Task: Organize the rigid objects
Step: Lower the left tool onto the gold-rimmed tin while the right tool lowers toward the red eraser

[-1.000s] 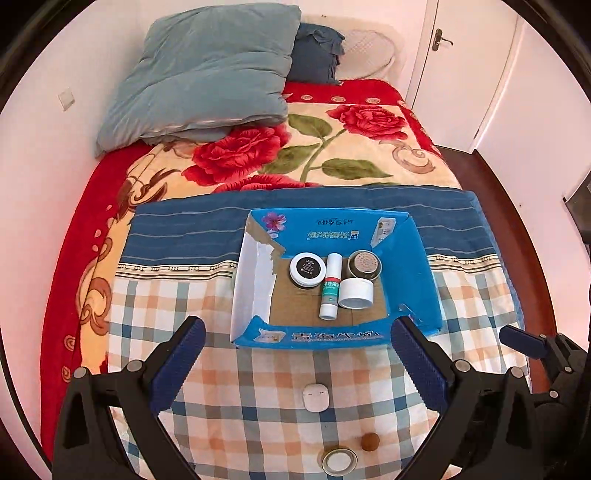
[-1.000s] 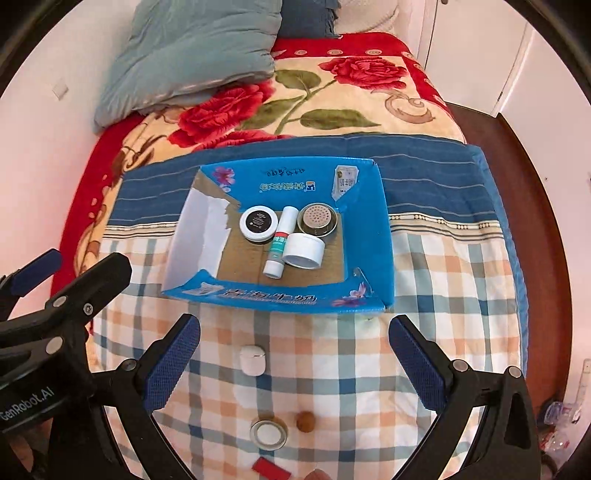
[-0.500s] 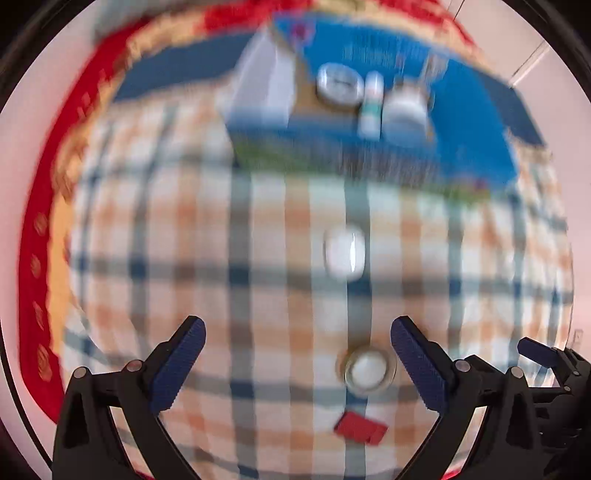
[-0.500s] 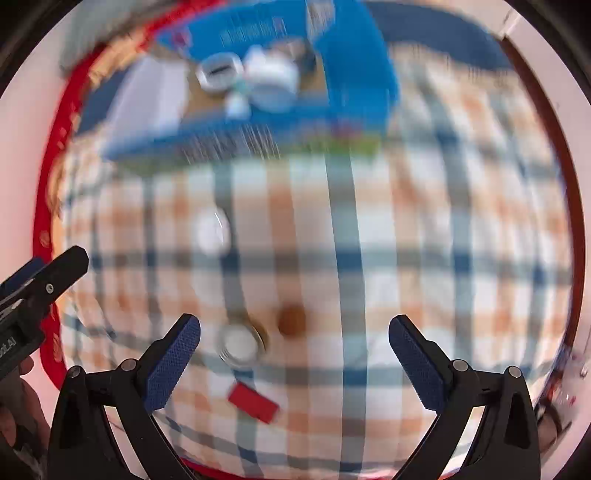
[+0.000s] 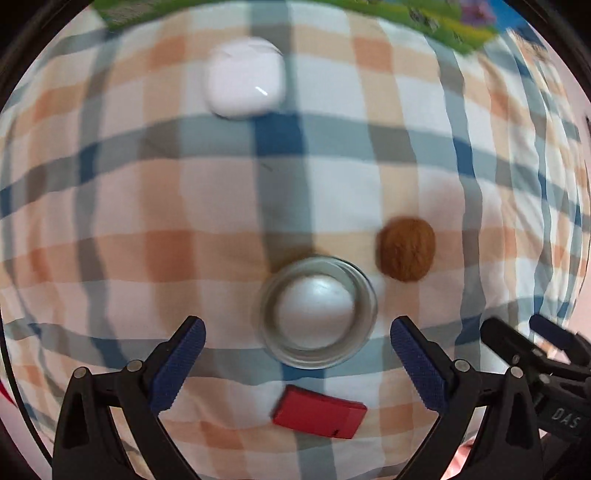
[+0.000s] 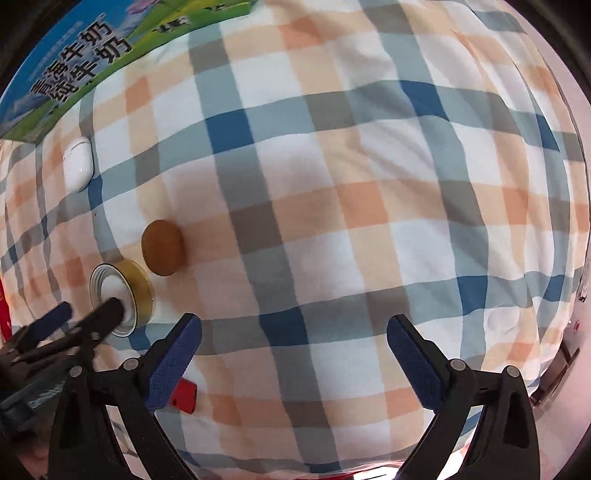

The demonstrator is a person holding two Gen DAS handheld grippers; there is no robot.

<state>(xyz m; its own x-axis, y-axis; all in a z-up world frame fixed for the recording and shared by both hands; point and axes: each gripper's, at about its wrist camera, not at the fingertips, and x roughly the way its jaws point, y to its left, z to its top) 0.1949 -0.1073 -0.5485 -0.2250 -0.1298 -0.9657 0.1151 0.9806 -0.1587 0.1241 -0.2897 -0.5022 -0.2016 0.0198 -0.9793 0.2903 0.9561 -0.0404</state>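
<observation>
The left gripper hangs low over the checked blanket on the bed, its blue-padded fingers spread wide and holding nothing. Just ahead of the gap between them, slightly right of centre, lies a round tin with a silver rim and a pale lid, resting flat on the cloth; neither pad touches it. Below the tin, closer to the camera and between the two arms of the gripper, lies a small red block, slightly tilted. Just beside the tin on its upper right sits a brown walnut, apart from the rim by a narrow strip of cloth. Farther ahead, toward the upper left, a white earbud case lies closed on the blanket, well apart from the tin. A green and blue edge of the carton shows along the top.

The right gripper is likewise spread wide and holds nothing; only bare checked cloth lies between its fingers. In its view the objects sit off to the left: the tin partly hidden behind the tip of the left gripper, the walnut just beside it, the earbud case farther up, and the red block peeking out beside the left pad. The carton, printed with bold characters, fills the upper left corner.
</observation>
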